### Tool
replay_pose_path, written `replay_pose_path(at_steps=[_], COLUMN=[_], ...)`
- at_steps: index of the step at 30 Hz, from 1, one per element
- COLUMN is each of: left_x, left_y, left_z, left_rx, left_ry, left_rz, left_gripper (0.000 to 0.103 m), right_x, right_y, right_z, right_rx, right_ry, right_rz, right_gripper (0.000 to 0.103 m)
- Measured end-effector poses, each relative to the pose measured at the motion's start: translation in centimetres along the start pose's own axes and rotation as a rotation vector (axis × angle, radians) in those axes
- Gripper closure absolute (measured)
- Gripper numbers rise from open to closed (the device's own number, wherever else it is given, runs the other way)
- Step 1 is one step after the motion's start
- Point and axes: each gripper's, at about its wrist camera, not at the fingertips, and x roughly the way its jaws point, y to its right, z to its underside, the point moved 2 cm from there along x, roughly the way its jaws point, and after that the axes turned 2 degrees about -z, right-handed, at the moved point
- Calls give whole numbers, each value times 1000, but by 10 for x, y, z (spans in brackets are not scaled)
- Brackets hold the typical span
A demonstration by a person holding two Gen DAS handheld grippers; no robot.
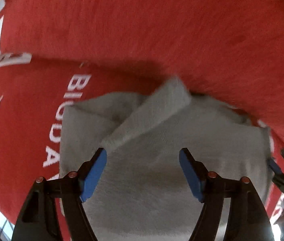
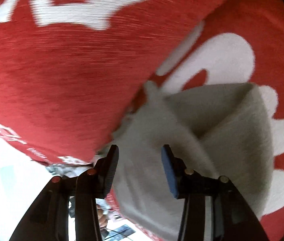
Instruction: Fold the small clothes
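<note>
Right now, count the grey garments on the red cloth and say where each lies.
1. A single grey garment lies folded on the red cloth, beneath the open left gripper and ahead of the open right gripper. Others may lie outside view.

Grey cloth (image 1: 152, 140): soft, fuzzy fleece, matt. Red cover (image 1: 162, 30) under it: matt, short-napped fabric with flat white print. Left tongs (image 1: 143, 172): black matt plastic arms, blue rubbery pads (image 1: 93, 176), small shiny rivets.
</note>
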Motion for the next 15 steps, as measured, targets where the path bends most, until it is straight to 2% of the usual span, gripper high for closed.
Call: replay_pose_path(at_steps=[2,4,7,12,15], left_x=[10,10,9,6,-8], left_y=[-9,-16,-30,-60,-68], left_z=[-3,-8,-22,-25,-10], left_rx=[-44,-65,-77,-159,-112], left_ry=[-2,13,47,21,10], left_rz=[0,1,-83,-44,-14], left_gripper=[28,28,28,28,28], right_x=[-1,-7,-14,-32,-39], right_y=[5,8,12,15,6], right_z=[0,0,0,5,15], right_rx=[-24,-33,-24,-25,-36], right_ry=[6,21,41,86,119], right_rz=[49,59,63,121,141], right_gripper=[55,57,57,56,56])
